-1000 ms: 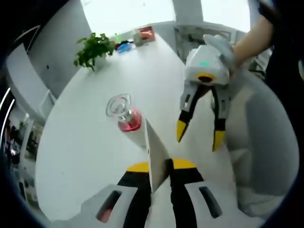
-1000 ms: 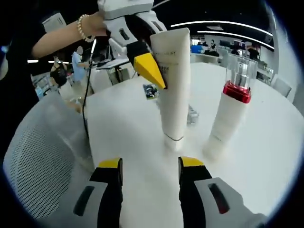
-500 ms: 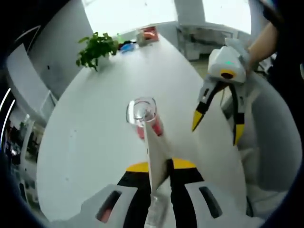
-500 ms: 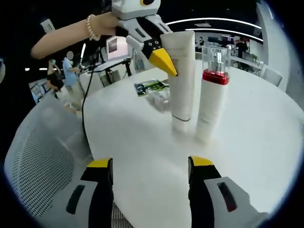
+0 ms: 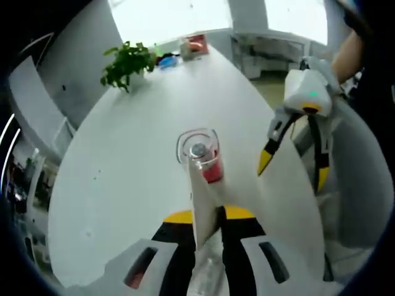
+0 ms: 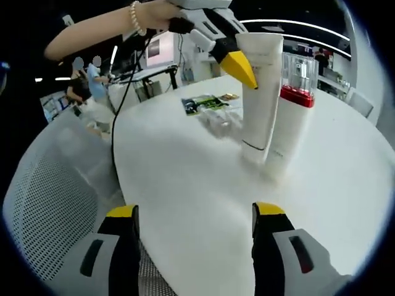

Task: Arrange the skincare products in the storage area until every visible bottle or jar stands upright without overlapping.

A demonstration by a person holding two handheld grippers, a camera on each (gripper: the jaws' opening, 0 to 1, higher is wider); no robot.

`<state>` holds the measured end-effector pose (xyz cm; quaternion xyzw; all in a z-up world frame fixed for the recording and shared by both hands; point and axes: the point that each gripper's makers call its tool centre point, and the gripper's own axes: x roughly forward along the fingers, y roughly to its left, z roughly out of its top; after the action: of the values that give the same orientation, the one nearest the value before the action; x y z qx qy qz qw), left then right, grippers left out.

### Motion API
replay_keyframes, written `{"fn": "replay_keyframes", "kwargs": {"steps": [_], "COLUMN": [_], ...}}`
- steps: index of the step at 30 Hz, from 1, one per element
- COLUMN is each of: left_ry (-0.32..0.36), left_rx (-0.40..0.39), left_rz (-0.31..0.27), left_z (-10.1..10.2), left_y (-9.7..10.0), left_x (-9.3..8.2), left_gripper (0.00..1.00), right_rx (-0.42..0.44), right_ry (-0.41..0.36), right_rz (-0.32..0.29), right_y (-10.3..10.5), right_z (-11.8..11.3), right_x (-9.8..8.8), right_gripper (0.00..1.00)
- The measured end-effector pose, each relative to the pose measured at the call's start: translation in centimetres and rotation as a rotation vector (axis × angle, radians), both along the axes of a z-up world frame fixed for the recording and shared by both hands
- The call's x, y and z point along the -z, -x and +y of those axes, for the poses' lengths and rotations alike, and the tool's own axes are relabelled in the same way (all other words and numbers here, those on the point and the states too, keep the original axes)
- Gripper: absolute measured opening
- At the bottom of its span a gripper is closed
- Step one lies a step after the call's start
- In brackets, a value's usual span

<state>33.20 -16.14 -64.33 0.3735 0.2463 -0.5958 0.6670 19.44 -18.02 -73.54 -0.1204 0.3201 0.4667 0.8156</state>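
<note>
A white tube (image 6: 261, 105) stands cap-down on the white table (image 6: 185, 179). My left gripper (image 6: 249, 66) is shut on its flat top end (image 5: 202, 206). Right beside it stands a white bottle (image 6: 292, 123) with a red band and a clear cap (image 5: 199, 150); I cannot tell whether the two touch. My right gripper (image 6: 195, 213) is open with nothing between its fingers. It hangs off the near table edge, well short of both products. In the left gripper view, the right gripper (image 5: 294, 172) hangs open to the right of the bottle.
Clear sachets and a printed leaflet (image 6: 207, 105) lie behind the tube. A white mesh chair (image 6: 43, 203) stands at the table's near edge. A potted plant (image 5: 126, 61) and small items (image 5: 188, 46) sit at the far end. A person's arm (image 6: 92, 31) holds the left gripper.
The left gripper has carried the tube from a gap away to right beside the bottle. The right gripper has drawn back from both, still open.
</note>
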Motion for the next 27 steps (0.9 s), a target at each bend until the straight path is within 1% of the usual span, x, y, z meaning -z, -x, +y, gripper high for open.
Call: {"fn": "replay_keyframes", "kwargs": {"steps": [2,3,4,5,6,8,9,15,18,22,24,27], "left_ry": [-0.015,-0.057,-0.077,-0.076,-0.065,0.003,0.017,0.009,0.035,0.045,0.045,0.048], "left_rx": [0.022,0.029,0.039,0.030,0.018,-0.038,-0.054,-0.119,-0.156,-0.204,-0.233,-0.267], "left_rz": [-0.023,-0.035,-0.053,-0.046,-0.025,0.028,0.035,0.027,0.034,0.037,0.044,0.058], "left_z": [0.1,0.6,0.8,0.7,0.6,0.3,0.4,2.1,2.9,4.3,5.1,6.4], "left_y": [0.0,0.0,-0.1,0.3,0.6,0.7,0.6,-0.1,-0.2,0.0,0.4,1.0], "left_x": [0.3,1.1,1.5,1.8,2.0,1.9,1.8,1.7,1.2,1.0,1.0,1.3], "left_gripper": [0.22,0.23,0.25,0.27,0.29,0.34,0.36,0.46,0.51,0.57,0.60,0.61], "right_rx": [0.010,0.018,0.023,0.026,0.027,0.024,0.023,0.034,0.048,0.067,0.070,0.077], "right_ry": [-0.005,-0.008,-0.008,-0.007,-0.007,0.000,0.004,0.006,-0.004,-0.020,-0.021,-0.017], "right_rz": [0.001,0.001,0.000,-0.001,-0.001,-0.001,-0.003,-0.011,-0.016,-0.021,-0.020,-0.029], "right_y": [-0.2,-0.3,-0.3,-0.3,-0.3,-0.2,-0.2,-0.4,-0.7,-1.0,-1.0,-0.9], "right_z": [-0.1,-0.3,-0.3,-0.4,-0.4,-0.5,-0.6,-0.5,-0.2,0.5,0.8,1.1], "right_x": [-0.1,-0.1,-0.2,-0.2,-0.2,-0.2,-0.2,-0.7,-1.1,-1.5,-1.5,-1.7], "right_gripper": [0.74,0.74,0.74,0.74,0.74,0.74,0.74,0.75,0.77,0.78,0.79,0.85]}}
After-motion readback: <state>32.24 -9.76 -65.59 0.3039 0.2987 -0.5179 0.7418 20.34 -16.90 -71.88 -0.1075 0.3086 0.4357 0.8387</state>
